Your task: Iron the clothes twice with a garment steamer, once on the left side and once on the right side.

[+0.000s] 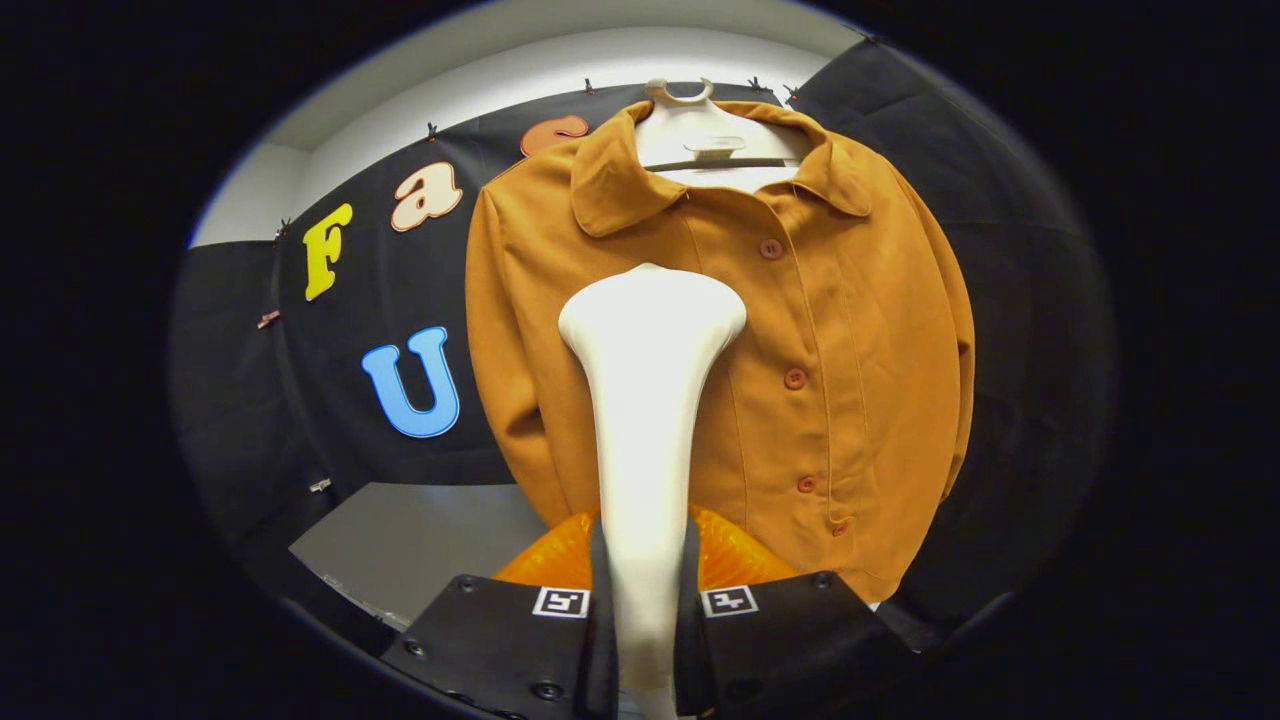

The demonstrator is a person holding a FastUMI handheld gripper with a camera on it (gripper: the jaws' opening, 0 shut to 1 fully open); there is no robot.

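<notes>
Holding: tool [645, 610] pinches steamer [650, 400] handle.
Steamer axis: points forward.
Jacket [800, 350]: just beyond steamer head.

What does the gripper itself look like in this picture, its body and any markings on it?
The gripper shows two flat, dark, matte body blocks, one on each side, with angular edges and small round screws along their faces. Each block carries a small square black-and-white marker near its inner top corner. The two fingers rise as narrow upright strips from the inner edges. No cables or sleeve are visible.
</notes>
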